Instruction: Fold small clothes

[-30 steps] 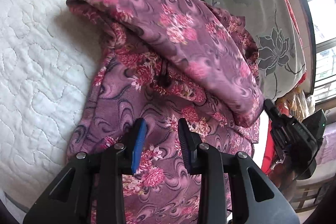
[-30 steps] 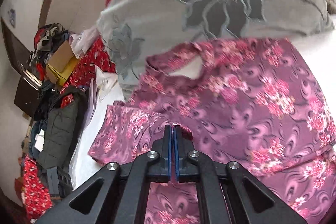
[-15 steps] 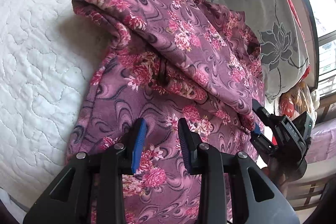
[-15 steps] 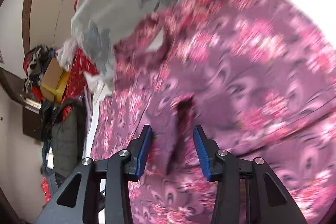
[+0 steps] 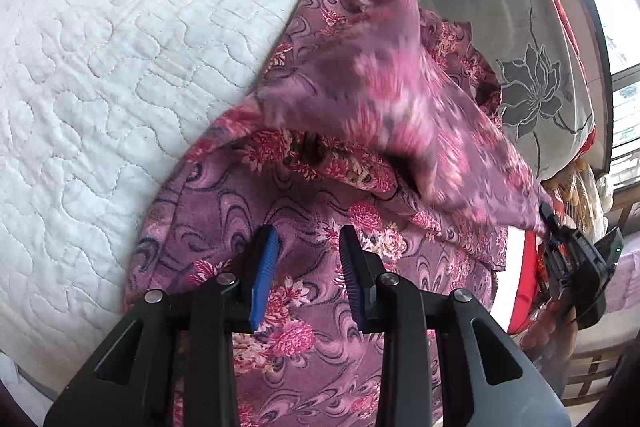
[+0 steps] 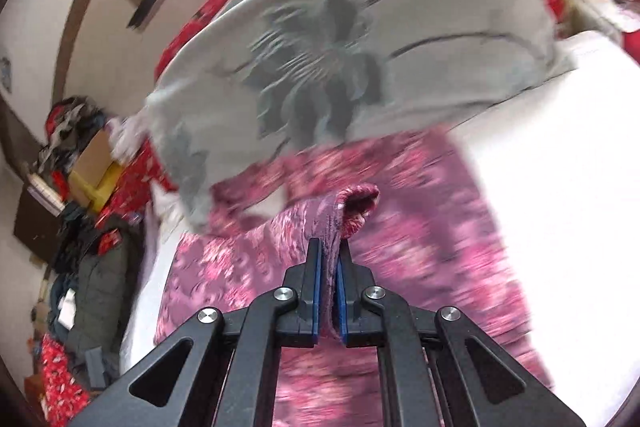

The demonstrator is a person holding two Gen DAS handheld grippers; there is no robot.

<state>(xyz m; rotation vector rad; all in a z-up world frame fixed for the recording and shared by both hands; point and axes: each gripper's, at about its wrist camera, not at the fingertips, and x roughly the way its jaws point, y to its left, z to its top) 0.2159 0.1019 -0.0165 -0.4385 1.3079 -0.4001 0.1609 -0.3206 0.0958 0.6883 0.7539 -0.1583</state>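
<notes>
Fingers of the right gripper (image 6: 329,259) were pinched on a bunched edge of the purple floral garment (image 5: 320,227), lifting it at the scene's right, so one flap hung over the rest. Those of the left gripper (image 5: 308,259) stood well apart, holding nothing, above the near part of the cloth. It lay on the white quilt (image 5: 100,67), its far end against the grey flowered pillow (image 6: 340,47). By my judgement, folding was barely begun: the flap was unlaid and the remaining folds undone.
</notes>
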